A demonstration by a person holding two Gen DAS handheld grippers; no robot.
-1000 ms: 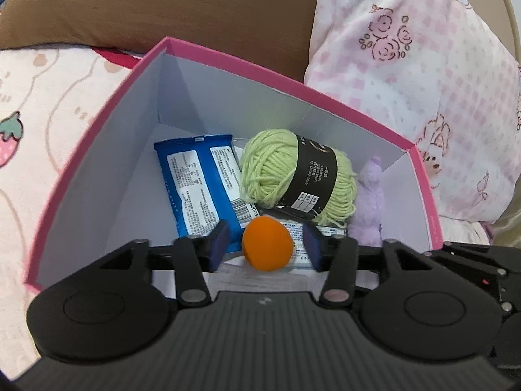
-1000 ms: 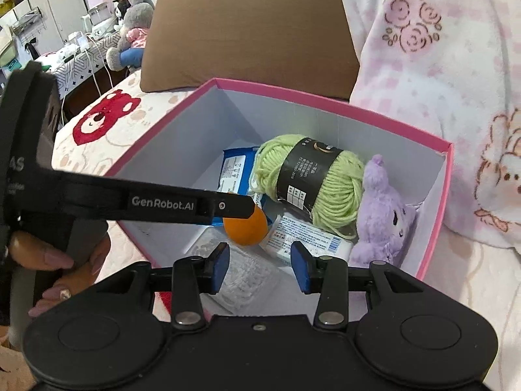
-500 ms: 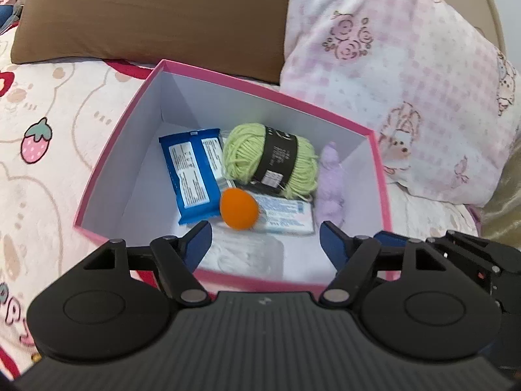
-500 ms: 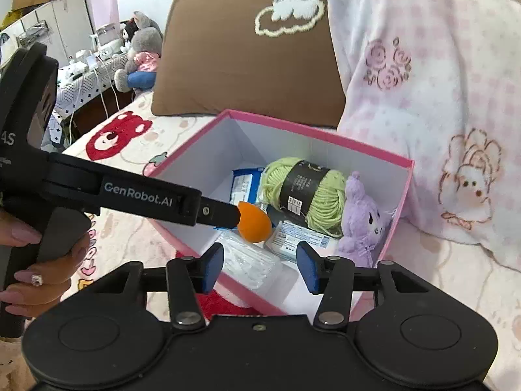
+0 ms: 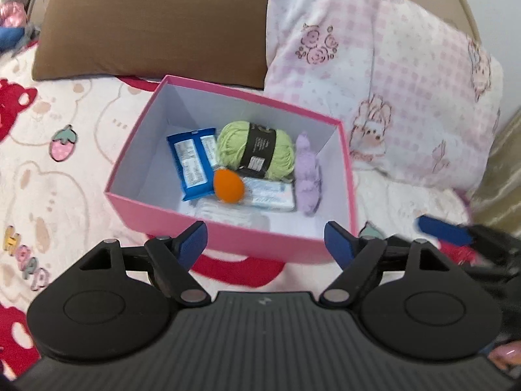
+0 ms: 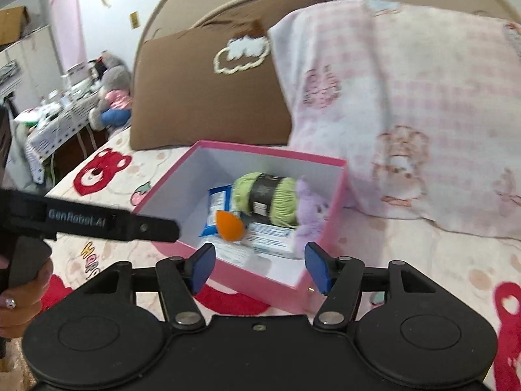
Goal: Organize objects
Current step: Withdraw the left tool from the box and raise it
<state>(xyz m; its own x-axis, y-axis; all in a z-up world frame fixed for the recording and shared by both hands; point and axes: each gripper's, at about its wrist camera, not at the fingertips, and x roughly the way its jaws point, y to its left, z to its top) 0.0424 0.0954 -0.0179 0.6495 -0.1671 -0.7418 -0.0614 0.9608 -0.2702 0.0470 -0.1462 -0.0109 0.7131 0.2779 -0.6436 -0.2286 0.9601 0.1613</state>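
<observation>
My left tool (image 5: 265,239) hangs just in front of the pink box (image 5: 228,233), pads spread and nothing between them; its jaws have just been opening. My right tool (image 6: 257,268) is the same: jaws just opened wider, apart, empty, held in front of the box's near corner. The box sits on the bed (image 5: 65,176), its far side close to the brown pillow (image 5: 149,32).

Everything I can see of the task lies inside the box. The orange ball (image 5: 229,185) sits near the middle, toward the front wall. Left of the ball lies the blue packet (image 5: 192,166), flat on the floor of the box. Behind the ball is the green yarn (image 5: 255,150), on its side, with its black band across the middle. Right of the yarn, against the right wall, lies the purple plush (image 5: 307,176). A white packet (image 5: 272,192) lies between the ball and the plush, and a clear wrapped pack (image 5: 228,215) lies by the front wall.

I judge all of these light. The ball looks soft and round, so it would roll; I would pinch it across its middle. The yarn will squash, and the band is the firmest place to grip. The packets are thin and probably slick, best taken by an edge. The box looks like stiff card; I would take it by the rim with both tools.
</observation>
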